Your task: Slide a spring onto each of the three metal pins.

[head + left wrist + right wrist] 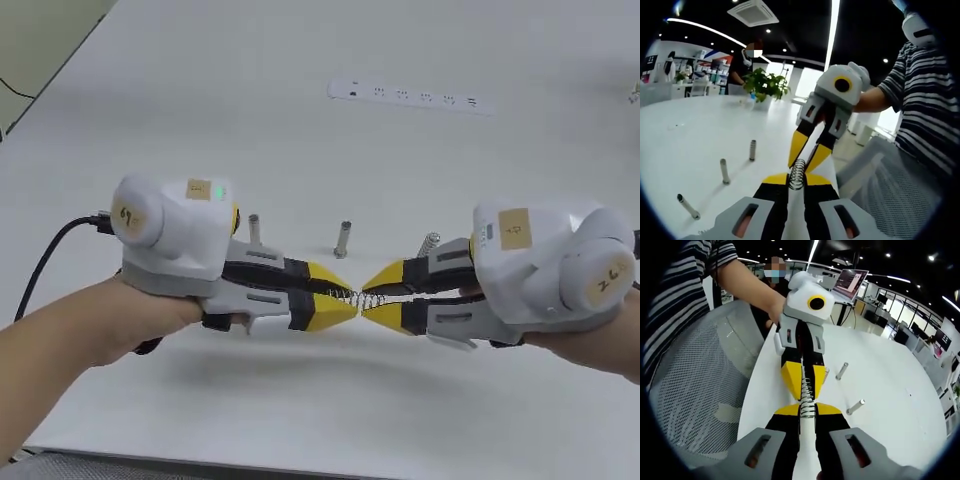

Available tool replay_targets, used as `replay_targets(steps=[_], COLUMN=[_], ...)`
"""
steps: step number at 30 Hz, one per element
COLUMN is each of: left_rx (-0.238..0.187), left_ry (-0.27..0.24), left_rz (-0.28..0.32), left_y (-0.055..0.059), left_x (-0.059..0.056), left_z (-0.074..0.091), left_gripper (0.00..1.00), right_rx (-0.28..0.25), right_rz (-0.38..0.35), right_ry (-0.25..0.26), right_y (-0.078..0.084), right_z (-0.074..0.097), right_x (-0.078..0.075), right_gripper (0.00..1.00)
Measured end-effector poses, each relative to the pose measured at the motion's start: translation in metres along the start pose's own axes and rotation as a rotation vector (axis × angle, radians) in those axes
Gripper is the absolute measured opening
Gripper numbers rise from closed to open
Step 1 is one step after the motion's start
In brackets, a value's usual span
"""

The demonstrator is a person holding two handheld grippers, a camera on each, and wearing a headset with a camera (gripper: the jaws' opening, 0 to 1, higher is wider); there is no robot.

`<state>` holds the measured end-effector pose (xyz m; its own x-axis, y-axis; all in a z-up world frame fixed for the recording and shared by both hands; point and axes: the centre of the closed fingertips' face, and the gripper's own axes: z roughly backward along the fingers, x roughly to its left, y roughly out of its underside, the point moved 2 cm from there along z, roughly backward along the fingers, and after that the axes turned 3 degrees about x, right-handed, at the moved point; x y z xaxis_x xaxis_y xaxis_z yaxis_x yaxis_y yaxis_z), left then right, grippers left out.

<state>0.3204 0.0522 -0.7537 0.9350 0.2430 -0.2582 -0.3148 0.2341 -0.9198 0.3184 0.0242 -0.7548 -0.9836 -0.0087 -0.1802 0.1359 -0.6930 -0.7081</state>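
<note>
Close to the near edge of the table (pixel 300 410), and lifted clear of it, the spring (pixel 807 396) is held between the two grippers, which meet tip to tip. The left gripper (pixel 348 301) is clamped on one end and the right gripper (pixel 376 302) on the other. The spring's long axis is laid level, running left to right roughly along the near edge, with one open end turned into each gripper. The pins beyond it stand upright, so the spring is judged to need turning until its axis is vertical. For this to be done well, one grip should be loosened only once the other is firm. The hold should be taken on the side of the coils near one end, so that the lower mouth is left free and the coils are not crushed. Farther in, toward the middle of the table, the left pin (pixel 254 230), the middle pin (pixel 344 239) and the right pin (pixel 430 243) are set in a row, well apart. The right pin looks ribbed, as if already sleeved, though this cannot be told for sure. Near the far edge a power strip (pixel 410 97) is laid.
</note>
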Motion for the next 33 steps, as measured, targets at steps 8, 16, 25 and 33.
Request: replay_targets(steps=[8, 16, 25, 33], left_rx=[0.010, 0.022, 0.029, 0.036], left_ry=[0.012, 0.023, 0.027, 0.030], left_rz=[-0.024, -0.036, -0.033, -0.032], left_y=[0.001, 0.003, 0.004, 0.006], left_x=[-0.003, -0.006, -0.007, -0.008], left_z=[0.002, 0.002, 0.003, 0.005], left_gripper=[0.02, 0.02, 0.02, 0.02], right_rx=[-0.005, -0.005, -0.003, -0.013], right_rz=[-0.007, -0.029, -0.049, -0.043], right_ry=[-0.011, -0.029, -0.043, -0.040], right_y=[-0.001, 0.001, 0.008, 0.008], right_z=[-0.002, -0.002, 0.000, 0.000], right_x=[0.002, 0.005, 0.008, 0.009], right_gripper=[0.07, 0.08, 0.10, 0.07])
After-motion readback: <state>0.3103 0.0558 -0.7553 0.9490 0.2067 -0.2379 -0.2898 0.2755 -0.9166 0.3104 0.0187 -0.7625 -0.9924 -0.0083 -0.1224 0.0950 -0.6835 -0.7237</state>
